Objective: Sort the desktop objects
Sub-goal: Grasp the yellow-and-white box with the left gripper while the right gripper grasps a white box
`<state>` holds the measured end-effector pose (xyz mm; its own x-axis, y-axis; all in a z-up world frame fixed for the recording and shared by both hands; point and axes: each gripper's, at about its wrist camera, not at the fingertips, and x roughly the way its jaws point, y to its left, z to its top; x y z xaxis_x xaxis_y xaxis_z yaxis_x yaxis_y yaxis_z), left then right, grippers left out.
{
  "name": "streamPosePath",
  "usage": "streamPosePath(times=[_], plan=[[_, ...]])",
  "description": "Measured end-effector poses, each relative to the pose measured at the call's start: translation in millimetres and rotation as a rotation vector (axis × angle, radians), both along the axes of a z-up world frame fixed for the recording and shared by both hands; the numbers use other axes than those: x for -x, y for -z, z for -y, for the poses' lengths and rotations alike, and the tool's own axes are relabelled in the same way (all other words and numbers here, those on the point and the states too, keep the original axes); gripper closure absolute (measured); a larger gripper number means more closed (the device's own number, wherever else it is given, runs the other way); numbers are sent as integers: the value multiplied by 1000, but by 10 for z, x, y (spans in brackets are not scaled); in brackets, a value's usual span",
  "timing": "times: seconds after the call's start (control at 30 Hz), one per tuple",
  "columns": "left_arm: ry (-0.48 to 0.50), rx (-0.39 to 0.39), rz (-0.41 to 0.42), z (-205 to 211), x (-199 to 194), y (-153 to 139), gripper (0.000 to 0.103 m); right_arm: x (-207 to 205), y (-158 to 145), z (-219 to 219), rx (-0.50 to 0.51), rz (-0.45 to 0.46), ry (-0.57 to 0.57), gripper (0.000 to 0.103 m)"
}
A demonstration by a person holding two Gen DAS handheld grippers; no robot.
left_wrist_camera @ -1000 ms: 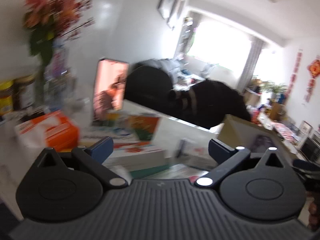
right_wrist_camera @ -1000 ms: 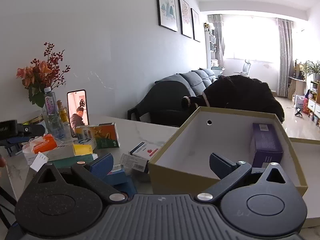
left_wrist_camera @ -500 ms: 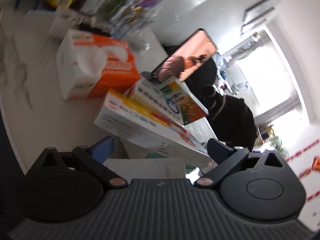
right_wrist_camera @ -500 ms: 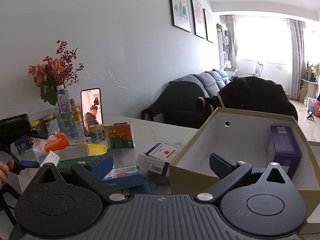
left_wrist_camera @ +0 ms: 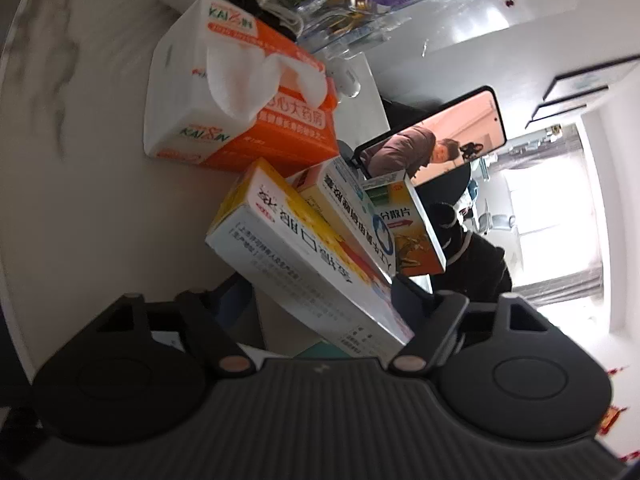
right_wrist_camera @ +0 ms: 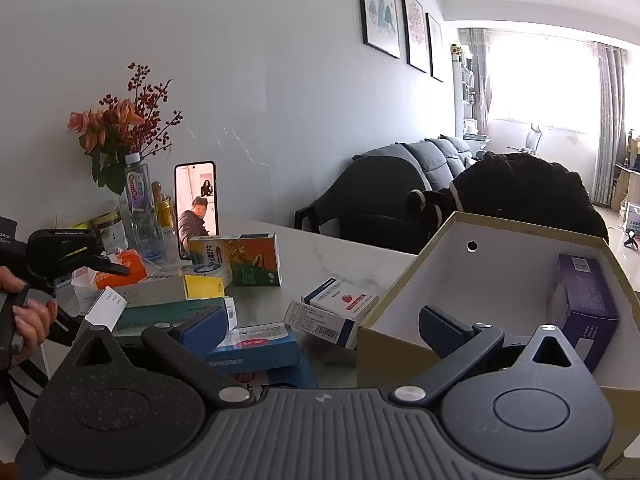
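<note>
The open tan cardboard box with a white inside (right_wrist_camera: 400, 312) stands on the pale marble-patterned table (right_wrist_camera: 348, 256) and holds 1 purple carton (right_wrist_camera: 580, 300) against its far wall. The right gripper (right_wrist_camera: 320, 330) hangs released at the box's near corner, nothing between its jaws. The left gripper (left_wrist_camera: 320, 292) has its jaws closing around a long white and yellow medicine box (left_wrist_camera: 296, 256), which lies between them; whether the pads press on it yet cannot be told. Only the left wrist view shows the white and orange tissue pack (left_wrist_camera: 240, 92) up close, with 2 more medicine boxes leaning beside the long one. Only the right wrist view shows the tan box, a white carton with a red mark (right_wrist_camera: 340, 300), a blue flat carton (right_wrist_camera: 256, 346) and a hand (right_wrist_camera: 30, 316) on the left gripper's handle. A propped phone (right_wrist_camera: 196, 208) appears in both.
</note>
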<state>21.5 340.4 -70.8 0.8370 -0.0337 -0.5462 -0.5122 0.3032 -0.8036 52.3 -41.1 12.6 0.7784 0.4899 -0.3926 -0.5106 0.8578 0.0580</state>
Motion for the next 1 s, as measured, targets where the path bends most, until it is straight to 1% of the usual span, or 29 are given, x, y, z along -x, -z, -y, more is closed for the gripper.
streamPosePath(times=[0.03,0.1,0.23,0.33,0.4,0.6,0.7,0.8,0.9,0.93,1.0], plan=[[-6,8,1,-5,-10,14,34,-6,1,-14,2,-3,-8,0],[-25,13,2,-13,-18,27,43,-14,-2,-46,4,-7,-16,0],[-61,35,5,-38,8,51,47,-21,-2,-114,0,-6,-39,0],[-89,78,18,-59,45,79,52,-34,30,-178,-1,-14,-59,0],[-107,107,20,-74,72,99,63,-27,61,-232,8,-18,-78,0],[-138,152,44,-61,120,141,68,-6,105,-387,26,-26,-136,0],[-148,156,58,-23,130,111,70,-11,95,-470,25,-17,-168,0],[-157,153,74,13,136,58,72,-54,84,-539,-4,-4,-226,1],[-140,136,100,33,114,-9,74,-171,81,-568,-93,-10,-319,1],[-135,135,107,39,100,-27,74,-207,77,-598,-97,-13,-332,1],[-123,129,120,51,74,-70,75,-266,66,-675,-78,1,-345,8]])
